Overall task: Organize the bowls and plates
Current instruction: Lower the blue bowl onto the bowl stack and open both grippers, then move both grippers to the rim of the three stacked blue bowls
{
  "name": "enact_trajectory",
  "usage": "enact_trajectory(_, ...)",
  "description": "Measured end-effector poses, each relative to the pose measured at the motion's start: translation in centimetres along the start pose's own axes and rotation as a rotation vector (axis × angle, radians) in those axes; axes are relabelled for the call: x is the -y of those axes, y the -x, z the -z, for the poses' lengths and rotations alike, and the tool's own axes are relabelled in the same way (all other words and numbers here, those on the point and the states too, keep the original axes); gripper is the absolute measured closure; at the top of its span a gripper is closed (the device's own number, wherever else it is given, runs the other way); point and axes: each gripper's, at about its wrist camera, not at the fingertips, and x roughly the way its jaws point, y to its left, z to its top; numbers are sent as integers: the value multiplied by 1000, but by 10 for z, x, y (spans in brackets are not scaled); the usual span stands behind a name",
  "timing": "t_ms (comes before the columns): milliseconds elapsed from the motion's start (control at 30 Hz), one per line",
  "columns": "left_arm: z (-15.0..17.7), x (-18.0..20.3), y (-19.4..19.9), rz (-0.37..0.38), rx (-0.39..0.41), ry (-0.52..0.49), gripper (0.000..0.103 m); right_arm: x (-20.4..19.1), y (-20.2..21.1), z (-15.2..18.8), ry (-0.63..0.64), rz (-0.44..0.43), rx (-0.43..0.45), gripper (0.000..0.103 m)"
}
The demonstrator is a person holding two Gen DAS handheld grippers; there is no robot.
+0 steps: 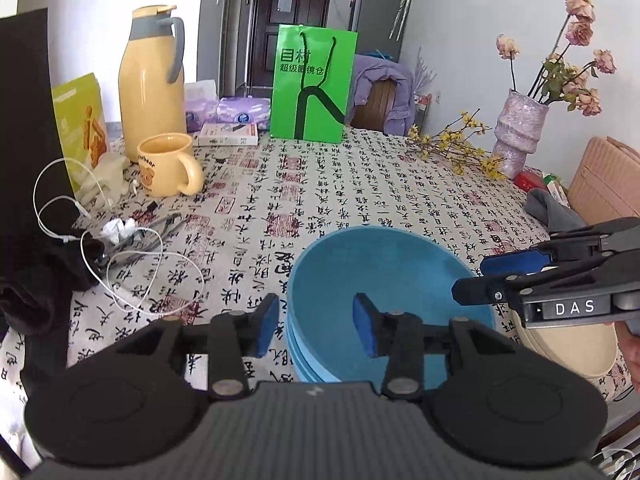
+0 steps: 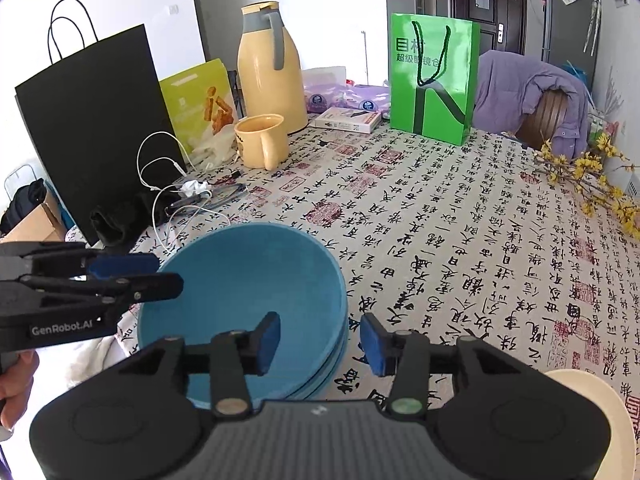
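The table (image 2: 460, 240) with its calligraphy cloth carries the clutter along the far side, and the work sits at the near edge: your stack of blue bowls (image 1: 384, 280) rests there, nested and upright, with a cream plate (image 1: 576, 344) just beside it on your right. The stack lies straight ahead of both tools and between them. Your left gripper (image 1: 316, 326) hangs with its jaws spread, one pad outside the stack's left rim and the other over the bowl's hollow, so it straddles that wall. Your right gripper (image 2: 320, 340) is likewise spread, straddling the right rim. Neither pinches anything, and I cannot tell whether any pad touches the bowl. Both are about equally near, so a two-sided lift looks likely; the cream plate lies nearest your right.
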Motion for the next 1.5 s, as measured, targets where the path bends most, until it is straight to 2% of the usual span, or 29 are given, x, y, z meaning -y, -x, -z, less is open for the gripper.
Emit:
enact_trajectory(67,1,2,3,-11,21,-20,47,-2,2,0,7,10,6,58)
enact_trajectory(133,3,3,7,-26,47,-39,38,-3,4,1,11,16,16,50)
enact_trajectory(167,5,4,12,-32,71,-49,31,-4,7,2,13,20,25,49)
enact_trajectory(267,15,7,29,-43,178,-92,18,-6,18,9,15,29,80,34)
enact_trajectory(333,27,11,41,-66,246,-105,14,-8,29,18,13,39,141,27)
enact_trajectory(533,69,13,66,-71,321,-72,6,-23,58,65,46,109,337,18)
enact_trajectory(667,100,13,80,-80,390,-50,0,-39,67,101,69,181,427,17)
enact_trajectory(733,111,13,82,-79,384,-66,0,-46,74,121,52,192,474,13)
enact_trajectory(867,132,14,92,-86,404,-102,0,-61,80,167,27,219,548,12)
enact_trajectory(967,144,13,96,-67,407,-102,0,-70,82,197,7,253,559,12)
enact_trajectory(1067,143,13,93,-47,395,-106,0,-71,82,207,-47,238,543,12)
enact_trajectory(1300,114,-1,78,23,318,-56,0,-66,81,190,-83,215,520,12)
enact_trajectory(1500,56,-29,41,121,206,54,0,-40,61,141,-230,60,395,12)
